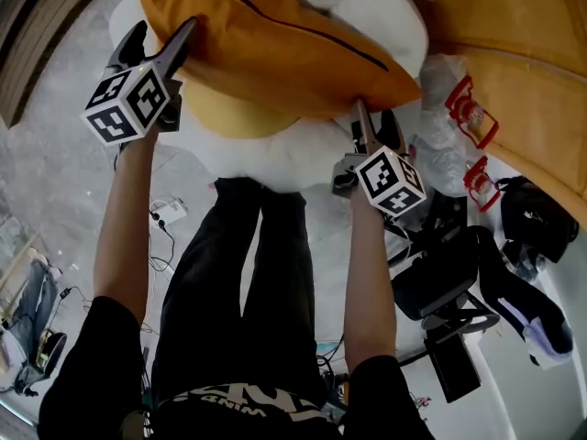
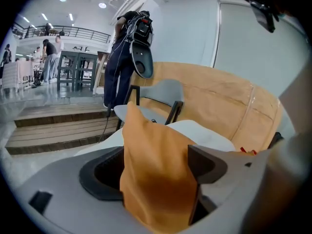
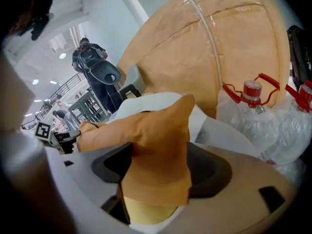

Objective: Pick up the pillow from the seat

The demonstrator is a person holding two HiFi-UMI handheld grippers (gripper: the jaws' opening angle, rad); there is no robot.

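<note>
While the orange pillow [image 1: 275,44] lies on the white seat [image 1: 266,159], both grippers stand at its near edge; the left gripper [image 1: 165,37] is at the near left corner and the right gripper [image 1: 374,122] is at the near right corner.

Jaw state, left: spread wide; the left gripper view shows a peak of orange fabric standing upright between the jaws, touching the right-hand jaw, with an open gap at the left-hand jaw; the pads do not appear to press it.

Jaw state, right: spread wide; the right gripper view shows the other corner draped between the jaws, loose and uncompressed; a strip of yellow material shows under it, and whether it belongs to the pillow cannot be told.

Governing relation: the bulk of the pillow lies ahead of each gripper, beyond the jaw tips; its long axis runs across from one gripper to the other, roughly square to both sets of jaws; neither hand is nearer, since each already has a corner inside its opening.

Judged next step: close both sets of jaws on the corners, then raise both together and level; an uneven lift would likely let the fabric slide out of one side.

Hazard: wrapped bottles [image 3: 251,94] stand just to the outer side of the right gripper.
</note>
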